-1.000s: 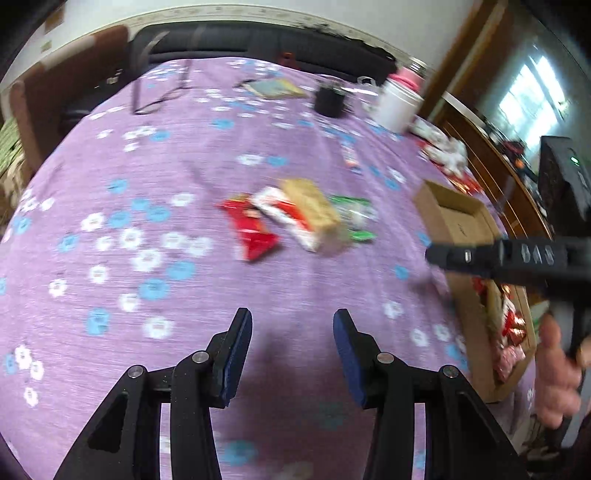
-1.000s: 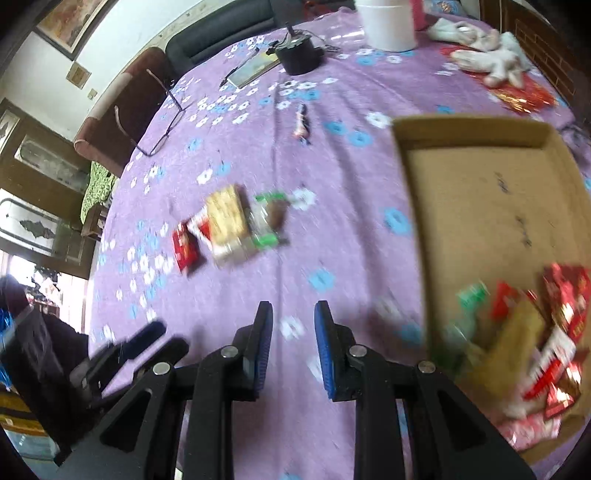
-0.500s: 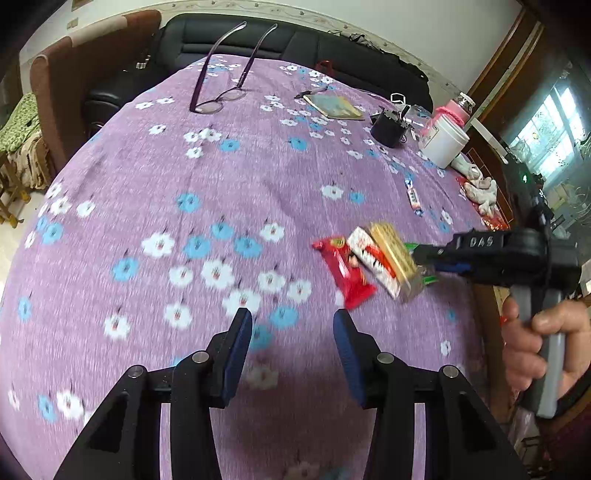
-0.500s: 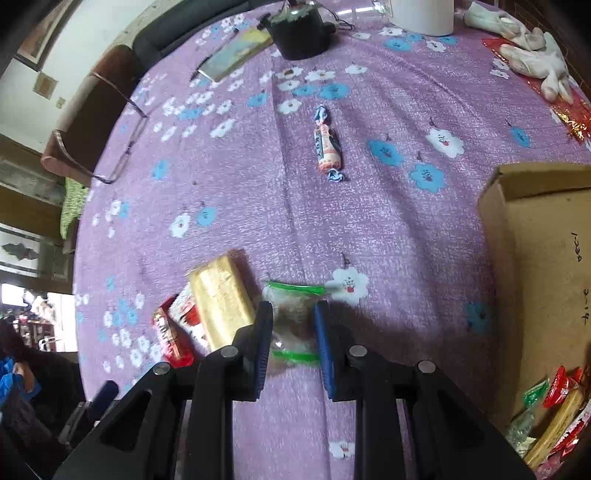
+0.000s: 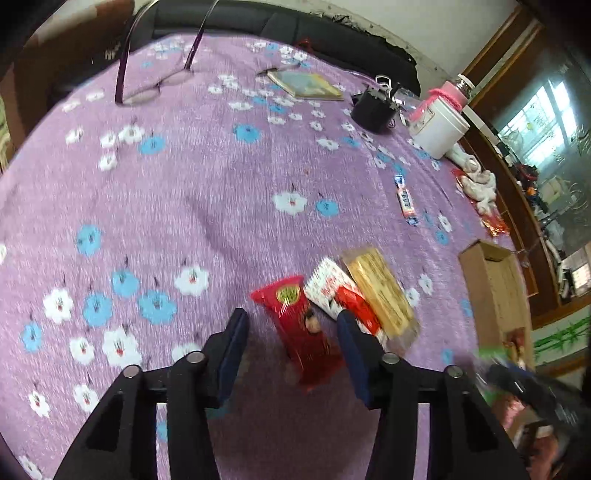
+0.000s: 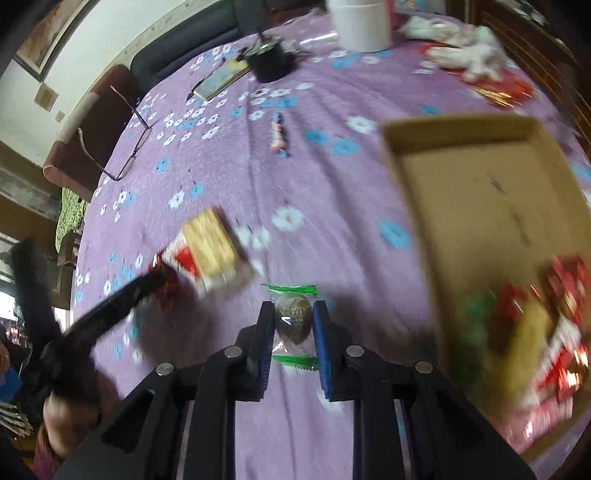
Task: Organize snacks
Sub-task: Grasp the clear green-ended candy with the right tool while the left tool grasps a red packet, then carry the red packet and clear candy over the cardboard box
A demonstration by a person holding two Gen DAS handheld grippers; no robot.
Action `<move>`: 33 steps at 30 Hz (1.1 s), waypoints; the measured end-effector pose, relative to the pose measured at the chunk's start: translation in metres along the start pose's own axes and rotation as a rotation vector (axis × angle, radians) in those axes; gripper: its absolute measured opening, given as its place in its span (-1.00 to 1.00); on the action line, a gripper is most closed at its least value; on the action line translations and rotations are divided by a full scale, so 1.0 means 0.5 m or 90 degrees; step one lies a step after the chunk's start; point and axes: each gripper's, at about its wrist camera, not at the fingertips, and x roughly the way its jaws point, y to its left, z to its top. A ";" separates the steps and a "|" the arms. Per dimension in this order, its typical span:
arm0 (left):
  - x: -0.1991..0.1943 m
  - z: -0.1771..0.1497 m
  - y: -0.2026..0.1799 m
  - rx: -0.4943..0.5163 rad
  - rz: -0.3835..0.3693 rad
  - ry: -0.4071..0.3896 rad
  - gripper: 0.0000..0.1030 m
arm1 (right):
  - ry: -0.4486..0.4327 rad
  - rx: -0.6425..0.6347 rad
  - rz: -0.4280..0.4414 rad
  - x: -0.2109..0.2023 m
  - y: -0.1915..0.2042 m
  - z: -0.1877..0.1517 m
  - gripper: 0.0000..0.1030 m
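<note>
gripping clear green-edged snack packet (image 6: 293, 321), brown sweet inside, right tool (image 6: 293, 325)

red packet (image 5: 299, 328) flat | white-red pack (image 5: 338, 293) beside | tan bar (image 5: 380, 291) touching | green-edged sweet (image 6: 294, 320) lifted | cardboard box (image 6: 480, 177) part-filled

Home living room. Flowered purple tablecloth (image 5: 221, 192), black sofa (image 5: 288, 26) at 12 o'clock, framed picture (image 6: 44, 33) at 10 o'clock.
</note>
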 end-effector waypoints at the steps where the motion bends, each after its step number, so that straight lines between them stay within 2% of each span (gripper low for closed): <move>1: 0.002 0.003 -0.003 0.003 0.010 -0.006 -0.17 | -0.004 -0.002 -0.002 -0.014 -0.007 -0.014 -0.62; 2: 0.003 0.005 -0.002 0.001 0.020 -0.011 -0.36 | -0.007 -0.003 0.002 -0.025 -0.014 -0.026 -0.61; 5: 0.006 0.003 -0.001 0.015 0.048 -0.024 -0.61 | -0.014 -0.003 0.024 -0.049 -0.033 -0.043 -0.61; 7: 0.006 -0.006 -0.009 0.033 0.073 -0.037 -0.61 | -0.015 -0.012 0.038 -0.053 -0.041 -0.044 -0.61; 9: 0.003 -0.026 -0.025 0.058 0.118 -0.045 -0.62 | -0.014 -0.036 0.050 -0.056 -0.047 -0.040 -0.61; 13: -0.014 -0.071 -0.041 0.049 0.160 -0.055 -0.63 | -0.009 -0.079 0.075 -0.068 -0.056 -0.039 -0.61; 15: -0.024 -0.091 -0.042 0.027 0.159 -0.056 -0.63 | -0.006 -0.101 0.093 -0.076 -0.069 -0.040 -0.61; 17: -0.039 -0.122 -0.048 0.009 0.179 -0.056 -0.63 | -0.004 -0.123 0.107 -0.084 -0.078 -0.045 -0.61; 20: -0.073 -0.174 -0.054 -0.032 0.165 -0.054 -0.63 | 0.008 -0.145 0.125 -0.084 -0.089 -0.054 -0.61; 24: -0.118 -0.217 -0.069 -0.036 0.152 -0.052 -0.63 | 0.027 -0.153 0.152 -0.074 -0.082 -0.074 -0.61; 28: -0.148 -0.223 -0.085 -0.013 0.117 -0.065 -0.63 | 0.020 -0.137 0.163 -0.078 -0.072 -0.089 -0.61; 33: -0.146 -0.204 -0.108 0.019 0.054 -0.068 -0.63 | -0.006 -0.107 0.126 -0.102 -0.073 -0.097 -0.61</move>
